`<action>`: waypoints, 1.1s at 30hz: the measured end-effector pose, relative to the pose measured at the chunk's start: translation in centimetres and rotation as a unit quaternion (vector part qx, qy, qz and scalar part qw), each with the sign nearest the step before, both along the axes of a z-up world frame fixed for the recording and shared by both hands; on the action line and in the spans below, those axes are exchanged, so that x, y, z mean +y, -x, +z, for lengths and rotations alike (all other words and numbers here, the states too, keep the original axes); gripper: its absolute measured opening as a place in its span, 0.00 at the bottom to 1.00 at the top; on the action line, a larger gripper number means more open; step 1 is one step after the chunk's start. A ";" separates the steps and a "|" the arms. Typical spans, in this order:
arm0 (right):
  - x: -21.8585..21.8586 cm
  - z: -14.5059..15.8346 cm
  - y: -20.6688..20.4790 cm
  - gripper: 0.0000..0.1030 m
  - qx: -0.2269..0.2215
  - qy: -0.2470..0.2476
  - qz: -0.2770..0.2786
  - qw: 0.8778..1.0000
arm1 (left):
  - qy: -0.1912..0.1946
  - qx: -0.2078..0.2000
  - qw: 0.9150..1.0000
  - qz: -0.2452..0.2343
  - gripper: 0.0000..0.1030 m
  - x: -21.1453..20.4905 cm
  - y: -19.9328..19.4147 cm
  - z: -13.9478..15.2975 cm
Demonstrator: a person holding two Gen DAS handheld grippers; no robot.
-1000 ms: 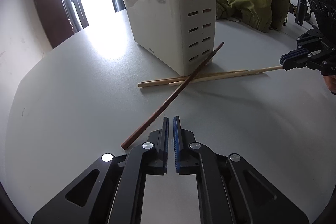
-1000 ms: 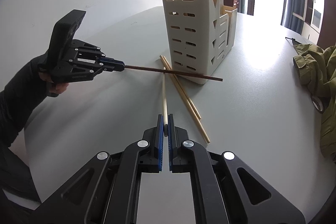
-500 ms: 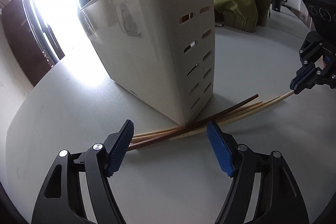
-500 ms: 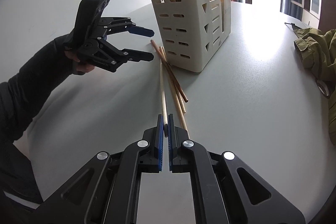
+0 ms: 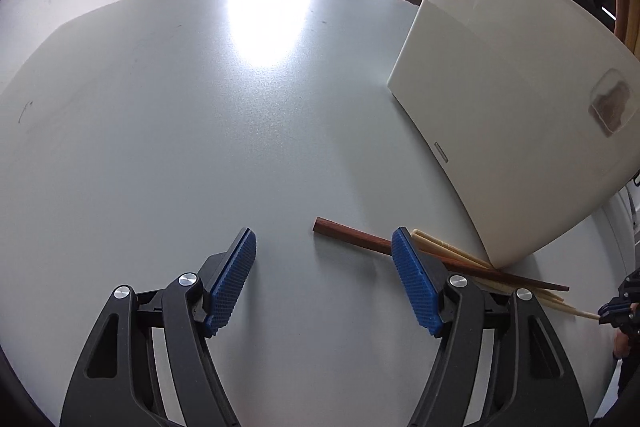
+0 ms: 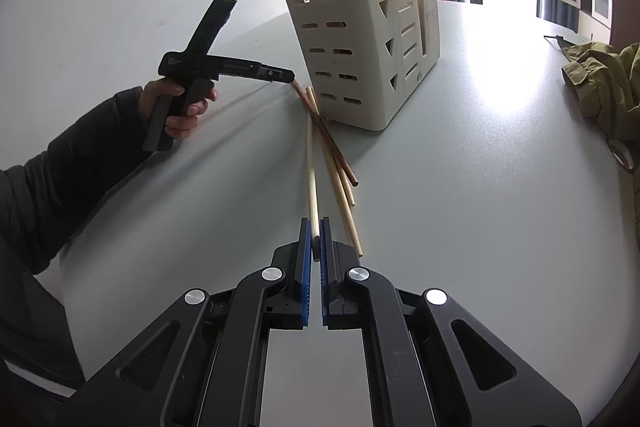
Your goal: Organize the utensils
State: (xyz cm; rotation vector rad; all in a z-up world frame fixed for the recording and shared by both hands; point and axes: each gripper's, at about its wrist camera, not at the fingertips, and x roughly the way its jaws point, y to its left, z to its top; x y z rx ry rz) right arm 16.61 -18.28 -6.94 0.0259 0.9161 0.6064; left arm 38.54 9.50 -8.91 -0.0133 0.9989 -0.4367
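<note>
A cream slotted utensil holder (image 6: 360,47) stands on the table with dark chopsticks in it; its plain wall (image 5: 512,115) fills the right of the left wrist view. A dark wooden chopstick (image 5: 352,237) lies at its foot among pale chopsticks (image 5: 452,253). My left gripper (image 5: 324,233) hovers over the dark stick's blunt end, wide apart and closing, its pads off the stick. From the right wrist view it (image 6: 286,77) sits at the far ends of the sticks. My right gripper (image 6: 315,223) is shut on a pale chopstick (image 6: 310,163) whose far end rests on the table.
The grey round table (image 5: 160,147) spreads out to the left of the holder. A green jacket (image 6: 600,83) lies at the right edge. A person's black sleeve (image 6: 60,163) comes in from the left. Window glare lies on the far tabletop.
My left gripper let go of the dark chopstick, opened wide and swung around to the holder's plain side. The dark stick now lies flat beside the pale ones. The right gripper kept its hold.
</note>
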 end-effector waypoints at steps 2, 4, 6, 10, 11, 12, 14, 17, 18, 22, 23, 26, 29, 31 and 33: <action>-0.1 -0.2 0.0 0.04 0.003 -0.001 0.000 1.000 | 0.013 0.006 1.000 0.008 0.68 -0.6 0.2 0.1; -0.3 -0.3 0.0 0.04 0.004 -0.003 -0.001 1.000 | 0.015 0.014 0.999 0.027 0.68 -1.3 0.1 0.1; -0.5 -0.2 0.0 0.04 0.002 -0.004 -0.002 1.000 | 0.009 0.034 0.998 0.059 0.68 -1.8 -0.3 -0.2; -0.8 -0.4 0.0 0.04 0.002 -0.005 -0.004 1.000 | -0.039 0.076 0.989 0.119 0.67 -3.6 -0.9 0.1; -0.8 -0.4 0.0 0.04 0.002 -0.005 -0.004 1.000 | -0.041 0.085 0.987 0.130 0.67 -3.8 -1.2 0.2; -0.8 -0.4 -0.1 0.04 0.002 -0.006 -0.005 1.000 | -0.050 0.091 0.984 0.143 0.66 -4.0 -1.3 0.2; -0.8 -0.5 0.0 0.04 0.001 -0.009 -0.004 1.000 | -0.080 0.095 0.978 0.169 0.51 -4.5 -1.7 0.3; -0.9 -0.4 0.2 0.04 -0.001 -0.012 -0.003 1.000 | -0.080 0.108 0.973 0.186 0.21 -4.6 -2.2 0.5; -0.9 -0.4 0.2 0.05 -0.002 -0.014 -0.002 1.000 | -0.074 0.114 0.973 0.188 0.19 -4.6 -2.4 0.5; -1.2 -0.4 0.4 0.05 -0.002 -0.019 -0.001 1.000 | -0.036 0.142 0.969 0.200 0.11 -4.3 -2.6 0.3; -1.4 -0.4 0.4 0.05 -0.003 -0.022 -0.002 1.000 | -0.027 0.149 0.968 0.201 0.09 -4.2 -2.6 0.2; -1.6 -0.1 0.5 0.04 -0.007 -0.027 -0.004 1.000 | -0.020 0.157 0.966 0.203 0.06 -4.3 -2.5 -0.1; -1.8 0.1 0.5 0.04 -0.011 -0.028 -0.002 1.000 | -0.022 0.161 0.966 0.199 0.06 -5.1 -2.2 -0.3; -2.0 0.0 0.5 0.04 -0.013 -0.030 -0.001 0.999 | -0.024 0.162 0.967 0.196 0.06 -5.2 -2.6 -0.1; -2.2 0.1 0.5 0.04 -0.017 -0.034 -0.002 0.999 | -0.023 0.165 0.967 0.192 0.06 -5.2 -2.5 -0.2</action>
